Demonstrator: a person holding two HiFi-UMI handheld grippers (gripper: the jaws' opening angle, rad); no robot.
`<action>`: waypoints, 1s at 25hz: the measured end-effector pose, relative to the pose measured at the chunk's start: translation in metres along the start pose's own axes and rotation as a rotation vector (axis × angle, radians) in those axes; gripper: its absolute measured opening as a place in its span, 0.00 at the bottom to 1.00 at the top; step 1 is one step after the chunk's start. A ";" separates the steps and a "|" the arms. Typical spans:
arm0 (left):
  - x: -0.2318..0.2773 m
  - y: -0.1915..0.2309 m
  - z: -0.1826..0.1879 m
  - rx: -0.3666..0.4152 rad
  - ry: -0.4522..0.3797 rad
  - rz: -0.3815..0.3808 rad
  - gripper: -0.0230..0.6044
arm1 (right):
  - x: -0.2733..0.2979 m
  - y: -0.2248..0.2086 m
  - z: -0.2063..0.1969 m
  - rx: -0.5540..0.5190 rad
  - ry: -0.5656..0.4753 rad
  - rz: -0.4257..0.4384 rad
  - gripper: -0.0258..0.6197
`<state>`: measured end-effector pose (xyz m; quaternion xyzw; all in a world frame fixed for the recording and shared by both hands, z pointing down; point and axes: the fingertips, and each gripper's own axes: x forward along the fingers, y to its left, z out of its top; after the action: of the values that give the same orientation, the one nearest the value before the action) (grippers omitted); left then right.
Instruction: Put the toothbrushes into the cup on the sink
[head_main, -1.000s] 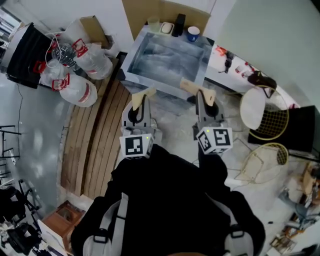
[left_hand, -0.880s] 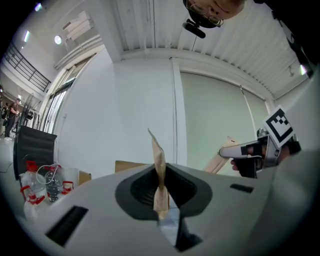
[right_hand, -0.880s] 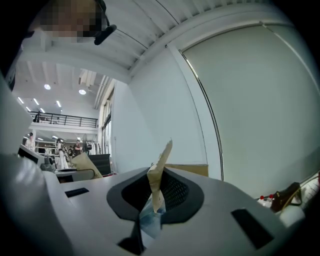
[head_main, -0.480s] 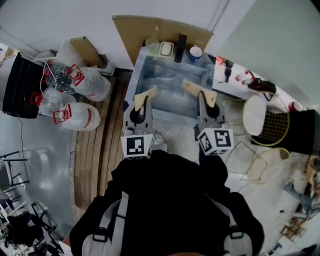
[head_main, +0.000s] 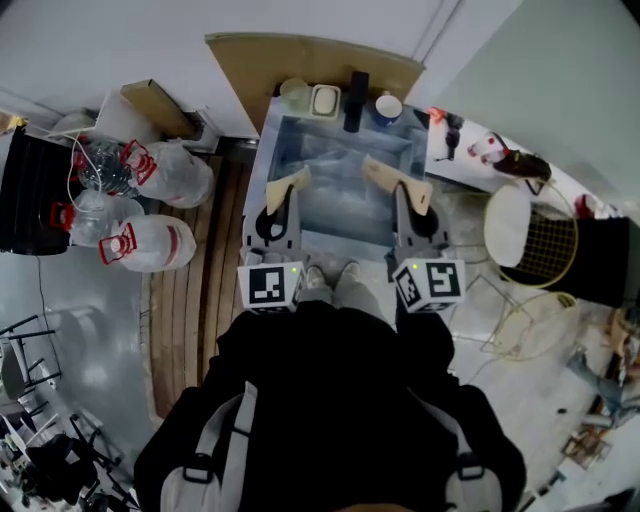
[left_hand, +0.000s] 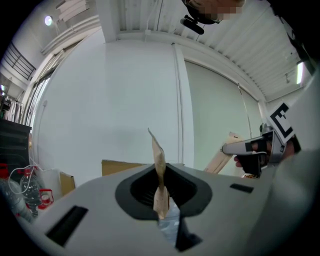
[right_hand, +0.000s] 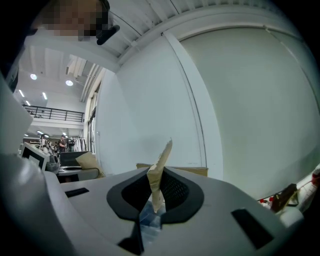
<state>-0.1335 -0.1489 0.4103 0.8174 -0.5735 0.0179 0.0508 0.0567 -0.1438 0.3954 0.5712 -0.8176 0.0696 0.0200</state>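
In the head view, my left gripper (head_main: 276, 208) is shut on a tan paper-wrapped toothbrush (head_main: 288, 187) that sticks forward over the front left of the sink (head_main: 262, 165). My right gripper (head_main: 409, 205) is shut on a second tan-wrapped toothbrush (head_main: 392, 178) over the sink's front right. A blue cup (head_main: 387, 107) and a pale green cup (head_main: 294, 95) stand on the sink's back ledge. The left gripper view has that wrapper (left_hand: 159, 167) upright between the left gripper's (left_hand: 160, 202) pads. In the right gripper view, the right gripper (right_hand: 152, 200) pinches its wrapper (right_hand: 160, 170).
A white dish (head_main: 325, 100) and a dark bottle (head_main: 354, 90) stand between the cups. A cardboard sheet (head_main: 300, 55) leans behind the sink. Water jugs (head_main: 150, 245) and wooden planks (head_main: 190, 290) lie at left. Wire baskets (head_main: 545, 240) sit at right.
The view has closed in on the sink: both grippers, first short of its front edge, now reach over the basin. Both grips on the wrapped toothbrushes are unchanged.
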 end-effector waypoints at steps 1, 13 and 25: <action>0.003 0.000 -0.001 -0.004 0.000 0.002 0.09 | 0.001 -0.002 -0.003 -0.003 0.005 0.003 0.09; 0.071 0.015 0.009 0.103 0.007 0.022 0.09 | 0.011 -0.036 -0.023 0.022 0.025 0.011 0.09; 0.165 0.055 0.004 0.109 0.034 0.098 0.09 | 0.023 -0.061 -0.028 0.037 0.033 0.004 0.09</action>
<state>-0.1291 -0.3220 0.4245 0.7895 -0.6100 0.0656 0.0149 0.1041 -0.1823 0.4308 0.5684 -0.8170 0.0944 0.0226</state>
